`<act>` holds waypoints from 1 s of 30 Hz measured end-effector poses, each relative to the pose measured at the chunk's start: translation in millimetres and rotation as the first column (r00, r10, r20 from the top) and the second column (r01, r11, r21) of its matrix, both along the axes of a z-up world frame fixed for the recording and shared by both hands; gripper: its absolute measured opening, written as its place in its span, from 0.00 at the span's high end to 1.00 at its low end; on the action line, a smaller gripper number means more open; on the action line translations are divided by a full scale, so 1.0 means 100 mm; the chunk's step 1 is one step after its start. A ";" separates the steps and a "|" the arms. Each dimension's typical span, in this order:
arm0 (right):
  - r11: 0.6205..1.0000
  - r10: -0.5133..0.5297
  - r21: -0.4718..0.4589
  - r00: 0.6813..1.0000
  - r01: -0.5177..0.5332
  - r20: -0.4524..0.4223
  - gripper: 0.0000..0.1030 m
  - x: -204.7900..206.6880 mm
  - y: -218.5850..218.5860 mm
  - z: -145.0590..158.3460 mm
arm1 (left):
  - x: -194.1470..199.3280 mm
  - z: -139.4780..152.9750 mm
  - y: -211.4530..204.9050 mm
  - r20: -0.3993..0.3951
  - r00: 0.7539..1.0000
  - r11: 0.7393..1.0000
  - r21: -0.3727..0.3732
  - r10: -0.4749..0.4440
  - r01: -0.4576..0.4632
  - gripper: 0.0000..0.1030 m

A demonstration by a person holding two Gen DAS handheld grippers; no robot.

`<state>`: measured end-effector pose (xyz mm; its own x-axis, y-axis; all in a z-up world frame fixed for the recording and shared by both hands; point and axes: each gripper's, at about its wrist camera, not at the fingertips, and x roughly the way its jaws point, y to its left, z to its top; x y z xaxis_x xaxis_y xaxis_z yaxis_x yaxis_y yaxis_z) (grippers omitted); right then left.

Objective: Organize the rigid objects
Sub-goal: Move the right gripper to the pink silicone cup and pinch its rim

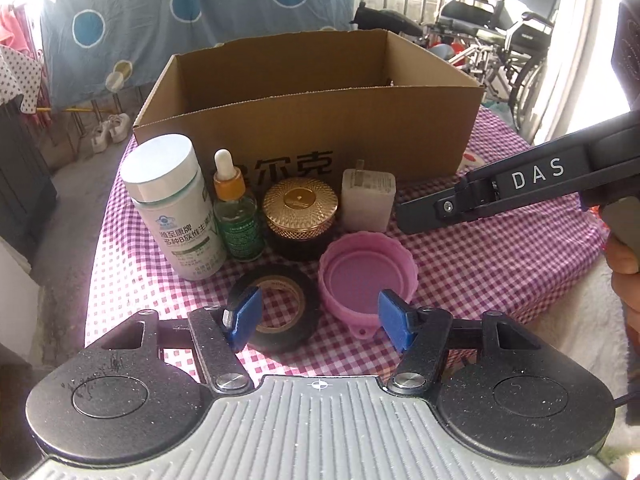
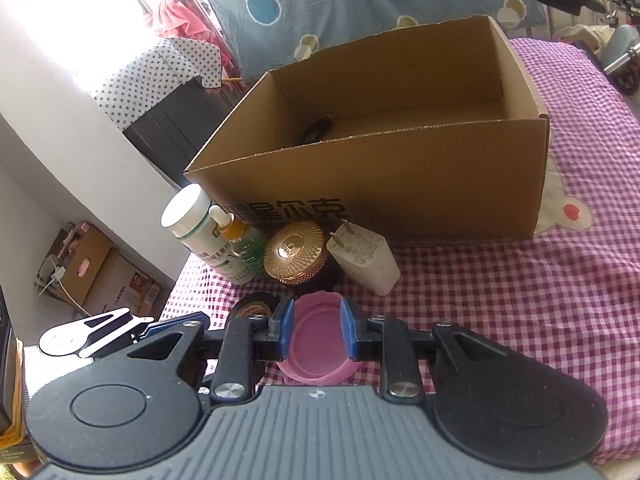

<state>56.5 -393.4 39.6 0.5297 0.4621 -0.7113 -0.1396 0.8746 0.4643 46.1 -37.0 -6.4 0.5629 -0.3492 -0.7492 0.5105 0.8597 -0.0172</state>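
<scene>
Right gripper [image 2: 315, 330] fingers [image 2: 286, 322] stand either side of pink lid [image 2: 316, 344], narrow gap, contact unclear. Behind lid: white charger [image 2: 366, 262], gold-capped jar [image 2: 294, 256], dropper bottle [image 2: 240, 250], white bottle [image 2: 192, 220]. Cardboard box [image 2: 380, 184] behind those, on checked cloth [image 2: 520, 300].

Items lined up in front of an open brown cardboard box [image 1: 304, 128] on a pink-checked tablecloth [image 1: 480, 248]

Left to right: white pill bottle [image 1: 172, 208], green dropper bottle [image 1: 236, 216], gold-lidded jar [image 1: 300, 216], white plug charger [image 1: 368, 200]; before these 4, black tape roll [image 1: 276, 308] left of pink plastic lid [image 1: 368, 276].
</scene>
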 end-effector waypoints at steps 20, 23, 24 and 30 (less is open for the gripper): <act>0.995 0.066 -0.076 0.994 -0.072 -0.084 0.73 0.13 -0.04 -0.25 | 0.20 -0.06 -0.11 -0.192 0.965 0.982 -0.089 -0.180 0.165 0.38; 0.992 0.082 -0.090 0.992 -0.091 -0.097 0.73 0.19 -0.04 -0.31 | 0.27 -0.10 -0.12 -0.233 0.952 0.979 -0.098 -0.198 0.179 0.38; 0.991 0.089 -0.092 0.991 -0.099 -0.100 0.73 0.21 -0.04 -0.33 | 0.30 -0.12 -0.13 -0.249 0.948 0.979 -0.099 -0.200 0.181 0.38; 0.982 0.135 -0.120 0.986 -0.146 -0.093 0.73 0.26 0.00 -0.40 | 0.43 -0.21 -0.11 -0.344 0.914 0.976 -0.111 -0.216 0.189 0.37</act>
<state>82.1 -393.2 -0.1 0.4014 0.4311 -0.8081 -0.2303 0.9015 0.3665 89.5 -48.0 -27.6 0.1787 -0.4895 -0.8535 0.6223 0.7281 -0.2874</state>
